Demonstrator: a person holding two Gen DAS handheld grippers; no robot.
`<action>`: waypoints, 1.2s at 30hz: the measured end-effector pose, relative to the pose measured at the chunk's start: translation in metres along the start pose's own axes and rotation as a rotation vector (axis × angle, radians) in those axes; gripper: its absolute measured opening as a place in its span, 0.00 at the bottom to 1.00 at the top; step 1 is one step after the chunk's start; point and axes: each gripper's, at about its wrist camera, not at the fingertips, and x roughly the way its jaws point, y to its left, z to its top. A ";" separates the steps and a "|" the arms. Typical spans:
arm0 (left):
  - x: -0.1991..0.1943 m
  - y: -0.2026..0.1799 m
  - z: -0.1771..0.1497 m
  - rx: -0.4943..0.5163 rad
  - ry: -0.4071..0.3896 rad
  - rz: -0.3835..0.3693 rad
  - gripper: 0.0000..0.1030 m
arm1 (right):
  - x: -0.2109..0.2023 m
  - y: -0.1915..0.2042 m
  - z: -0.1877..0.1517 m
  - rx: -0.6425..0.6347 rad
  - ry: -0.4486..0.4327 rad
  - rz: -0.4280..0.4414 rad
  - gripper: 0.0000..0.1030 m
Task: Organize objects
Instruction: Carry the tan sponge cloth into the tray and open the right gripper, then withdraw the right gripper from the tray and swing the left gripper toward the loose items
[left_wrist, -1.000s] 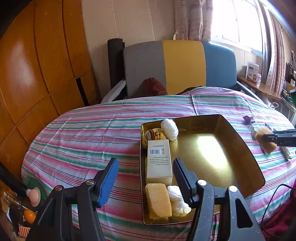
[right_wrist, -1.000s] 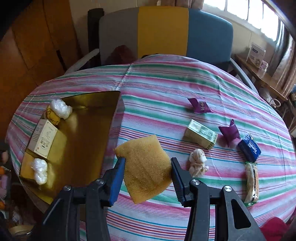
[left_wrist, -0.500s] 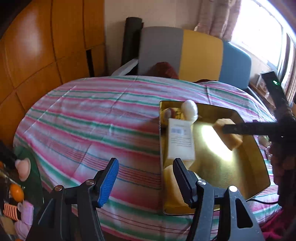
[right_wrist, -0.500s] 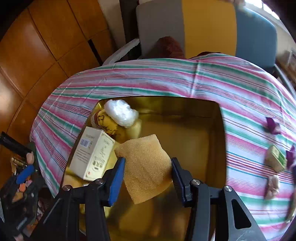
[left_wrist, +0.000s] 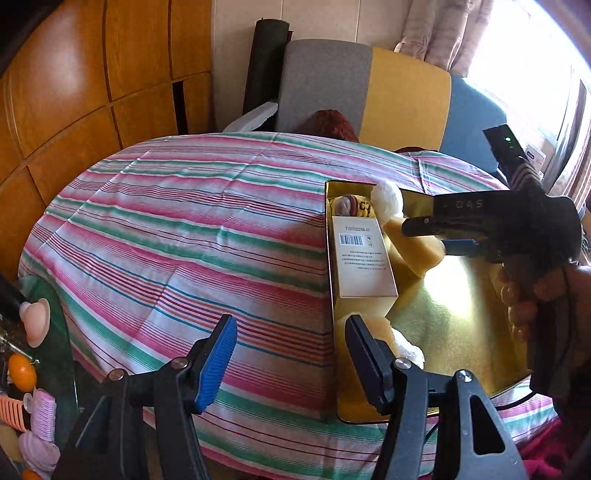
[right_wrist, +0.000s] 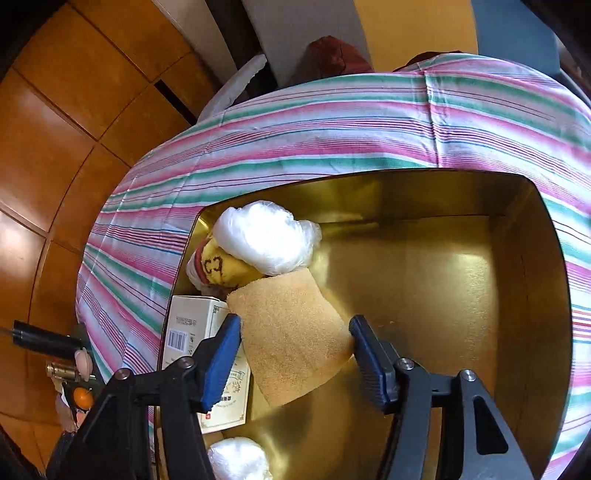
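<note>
A: Start nearest you. What is your left gripper (left_wrist: 288, 354) doing?

B: Its fingers are spread wide with nothing between them. One blue pad (left_wrist: 216, 363) hangs over the striped cloth (left_wrist: 192, 236), the other finger sits at the near left corner of the gold tray (left_wrist: 461, 314).

A: And your right gripper (right_wrist: 291, 354)?

B: Its two fingers pinch the sponge (right_wrist: 290, 332), one on each side edge. The sponge tilts, far edge raised, low over the tray (right_wrist: 424, 266) floor. From the left wrist you see it (left_wrist: 417, 247) from the side, held just right of the box; whether its low corner touches the floor, you cannot tell.

A: What lies in the tray around it?

B: Along the left wall, nearest you, a white wad (right_wrist: 236, 458). Next comes the white box (right_wrist: 195, 332), flat, barcode up, just left of the sponge; the left finger overlaps it in the right wrist view. Beyond the box is a yellow packet (right_wrist: 218, 267) with red trim, and a clear bag of white stuff (right_wrist: 266, 236) resting on it in the far left corner. The sponge's far edge comes right up to that bag.

A: The left wrist shows the same row?

B: Yes: a second sponge (left_wrist: 376, 328) and the wad (left_wrist: 408, 350) behind your right-hand finger, then the box (left_wrist: 360, 254), packet (left_wrist: 351, 205) and bag (left_wrist: 388, 197).

A: Farther out?

B: A chair (left_wrist: 369, 92) in grey, yellow and blue stands behind the table, wood panels (left_wrist: 92, 74) to its left.
</note>
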 end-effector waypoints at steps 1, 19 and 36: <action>-0.001 -0.001 0.000 0.001 -0.001 0.000 0.60 | -0.003 -0.002 -0.001 0.005 -0.006 0.008 0.67; -0.021 -0.024 0.004 0.068 -0.050 -0.009 0.60 | -0.066 -0.023 -0.039 -0.098 -0.108 -0.084 0.76; -0.030 -0.064 0.001 0.158 -0.055 -0.049 0.60 | -0.133 -0.083 -0.074 -0.062 -0.231 -0.192 0.80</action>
